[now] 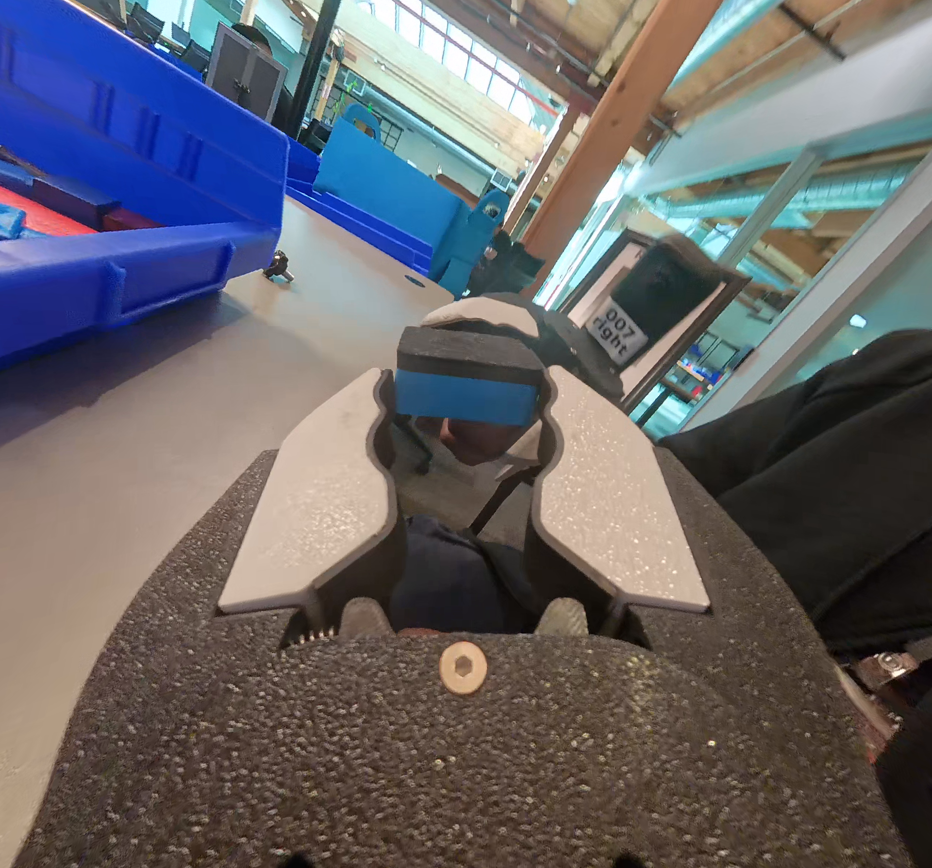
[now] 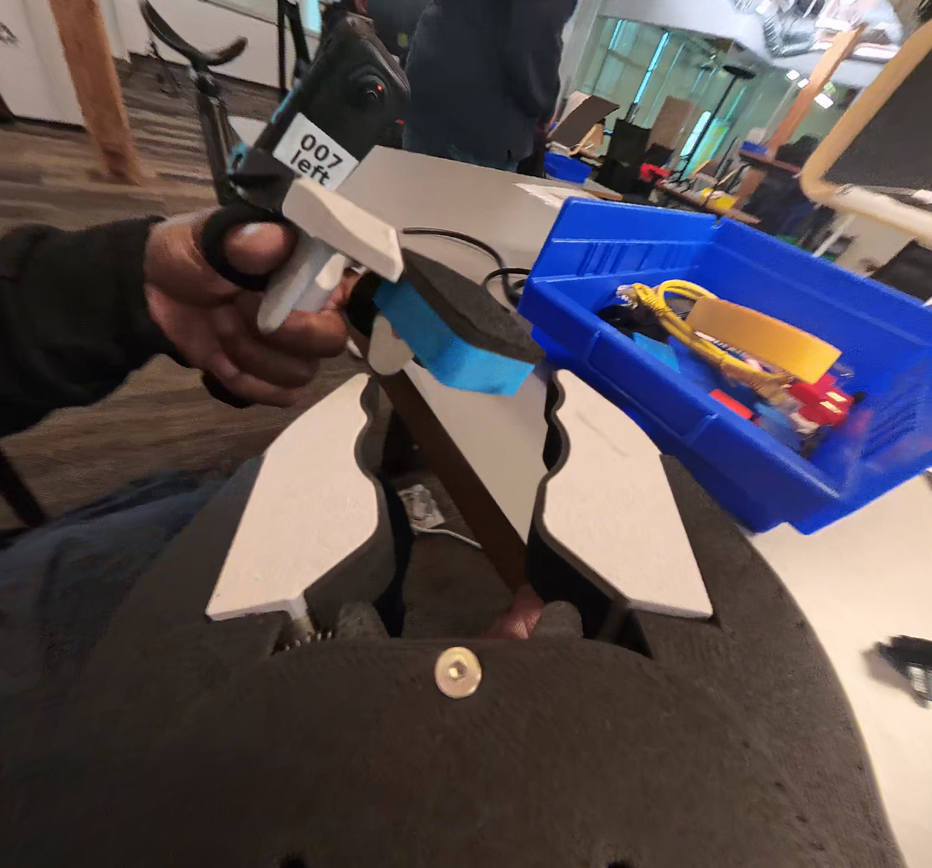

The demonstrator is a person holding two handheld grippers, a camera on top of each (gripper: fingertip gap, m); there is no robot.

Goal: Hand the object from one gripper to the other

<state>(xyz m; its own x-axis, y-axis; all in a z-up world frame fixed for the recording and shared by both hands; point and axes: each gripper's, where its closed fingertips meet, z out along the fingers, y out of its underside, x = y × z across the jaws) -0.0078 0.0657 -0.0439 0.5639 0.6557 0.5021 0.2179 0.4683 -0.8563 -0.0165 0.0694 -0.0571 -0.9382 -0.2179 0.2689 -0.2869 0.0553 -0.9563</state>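
The object is a foam block with a blue layer and a black layer. My left gripper is shut on it, with a fingertip on each side. The right gripper's grey fingers show just behind the block, one above it and one below. In the right wrist view the left gripper comes in from the left and holds the block out. My right gripper is open, and the block's near end sits between its fingertips without clear contact.
A blue bin stands on the grey table to the left. In the right wrist view the bin holds a yellow cable and red parts. A person stands beyond the table. A hand grips the left gripper's handle. My left and right fingertips are right by each other.
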